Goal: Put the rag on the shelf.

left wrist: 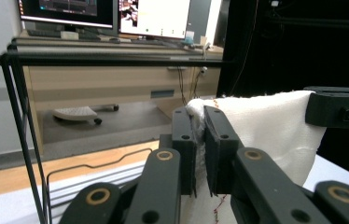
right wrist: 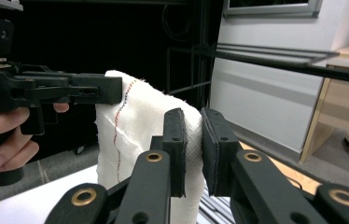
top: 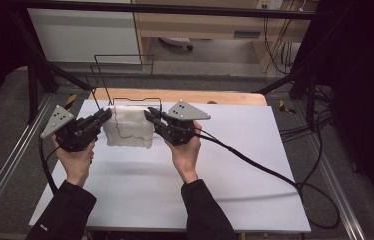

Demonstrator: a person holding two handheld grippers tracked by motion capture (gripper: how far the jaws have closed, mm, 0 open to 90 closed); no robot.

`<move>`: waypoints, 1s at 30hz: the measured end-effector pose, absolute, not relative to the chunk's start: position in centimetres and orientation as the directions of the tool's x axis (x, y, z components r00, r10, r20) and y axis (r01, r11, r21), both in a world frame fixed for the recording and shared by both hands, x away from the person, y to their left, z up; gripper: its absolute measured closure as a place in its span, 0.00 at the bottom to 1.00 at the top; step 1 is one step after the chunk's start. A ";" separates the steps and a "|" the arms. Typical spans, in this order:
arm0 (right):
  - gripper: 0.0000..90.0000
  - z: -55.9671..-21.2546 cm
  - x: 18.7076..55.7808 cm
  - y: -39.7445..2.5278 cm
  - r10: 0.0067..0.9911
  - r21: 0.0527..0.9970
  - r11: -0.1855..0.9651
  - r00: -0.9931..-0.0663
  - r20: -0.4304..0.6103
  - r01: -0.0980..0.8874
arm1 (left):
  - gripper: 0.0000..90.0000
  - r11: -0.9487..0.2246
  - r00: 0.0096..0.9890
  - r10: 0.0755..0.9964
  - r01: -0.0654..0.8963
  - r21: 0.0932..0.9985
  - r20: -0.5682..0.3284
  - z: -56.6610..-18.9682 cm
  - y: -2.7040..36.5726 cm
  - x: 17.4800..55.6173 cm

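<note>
At the left of the high view, the person's left hand (top: 76, 159) holds the left tool (top: 106, 114), a black two-jaw device with a grey three-cornered plate on top. Its jaws are closed almost fully, pinching the upper left corner of a white woven cloth with a thin red-and-dark stitched line (top: 127, 126); in the left gripper view the left tool (left wrist: 199, 135) has the cloth's (left wrist: 266, 126) bunched edge squeezed between its two black pads. The cloth hangs stretched between the two tools above the white tabletop (top: 235, 180), near its far edge, just in front of a thin black wire rack (top: 125, 75) and a strip of pale wood (top: 215, 97). To the right, the right tool (top: 148, 114), gripped by the right hand (top: 186, 152), clamps the cloth's upper right corner. In the right gripper view the right tool (right wrist: 192, 135) is nearly shut on a fold of the cloth (right wrist: 135, 130), and the stitched line runs down the fabric. A black cable (top: 265, 170) trails across the tabletop to the right.
</note>
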State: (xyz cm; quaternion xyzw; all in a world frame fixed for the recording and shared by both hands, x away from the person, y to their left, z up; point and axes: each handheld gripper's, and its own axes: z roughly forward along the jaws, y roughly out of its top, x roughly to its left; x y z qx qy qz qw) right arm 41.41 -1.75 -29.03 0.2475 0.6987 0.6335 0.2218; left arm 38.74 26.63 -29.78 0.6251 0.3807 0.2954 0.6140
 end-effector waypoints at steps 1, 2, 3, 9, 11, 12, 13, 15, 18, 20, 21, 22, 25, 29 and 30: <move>0.90 -28.9 41.5 -1.7 0.628 0.995 0.072 -0.778 0.003 0.062 | 0.93 0.045 0.537 0.838 0.108 0.993 -0.096 -29.6 26.7 38.8; 0.90 -28.7 41.5 -1.7 0.631 0.996 0.071 -0.776 0.000 0.058 | 0.93 0.046 0.536 0.839 0.104 0.994 -0.094 -29.4 26.7 38.8; 0.90 -28.5 41.6 -1.6 0.633 0.996 0.070 -0.774 -0.002 0.055 | 0.93 0.046 0.535 0.840 0.100 0.994 -0.092 -29.3 26.7 38.8; 0.90 -27.5 41.7 -1.3 0.638 0.998 0.062 -0.770 -0.016 0.031 | 0.93 0.062 0.533 0.841 0.081 0.995 -0.095 -28.5 26.9 39.0; 0.90 -27.3 41.8 -1.2 0.640 0.998 0.061 -0.768 -0.017 0.029 | 0.93 0.063 0.531 0.842 0.077 0.995 -0.094 -28.2 26.9 39.1; 0.90 -27.2 41.9 -1.2 0.642 0.998 0.061 -0.766 -0.020 0.025 | 0.93 0.064 0.530 0.843 0.075 0.995 -0.094 -28.1 26.9 39.1; 0.90 -27.1 42.0 -1.2 0.643 0.998 0.060 -0.766 -0.021 0.023 | 0.93 0.064 0.530 0.843 0.071 0.995 -0.092 -27.9 26.9 39.2; 0.90 -26.9 42.2 -1.1 0.645 0.998 0.054 -0.764 -0.018 0.022 | 0.93 0.065 0.531 0.843 0.066 0.996 -0.090 -27.6 27.0 39.3; 0.90 -26.4 42.4 -1.1 0.648 0.999 0.050 -0.761 -0.020 0.016 | 0.93 0.065 0.528 0.845 0.059 0.996 -0.086 -27.2 27.0 39.5; 0.90 -26.1 42.6 -1.0 0.650 0.999 0.045 -0.760 -0.019 0.013 | 0.93 0.070 0.527 0.845 0.053 0.996 -0.087 -26.9 27.0 39.6; 0.90 -26.0 42.7 -1.0 0.649 0.999 0.043 -0.760 -0.019 0.011 | 0.93 0.073 0.528 0.845 0.050 0.996 -0.088 -26.8 27.0 39.6; 0.90 -25.9 42.8 -1.0 0.649 0.999 0.040 -0.760 -0.019 0.010 | 0.93 0.073 0.527 0.845 0.045 0.996 -0.086 -26.6 27.1 39.7; 0.90 -25.4 43.0 -0.9 0.649 1.000 0.027 -0.760 -0.014 0.005 | 0.93 0.078 0.527 0.846 0.033 0.996 -0.084 -26.2 27.2 39.9; 0.90 -24.8 43.3 -0.6 0.654 1.000 0.026 -0.756 -0.025 -0.010 | 0.93 0.080 0.518 0.852 0.019 0.997 -0.078 -25.6 27.3 40.1; 0.90 -24.6 43.4 -0.5 0.653 1.000 0.024 -0.757 -0.025 -0.013 | 0.93 0.079 0.518 0.852 0.016 0.997 -0.076 -25.5 27.3 40.2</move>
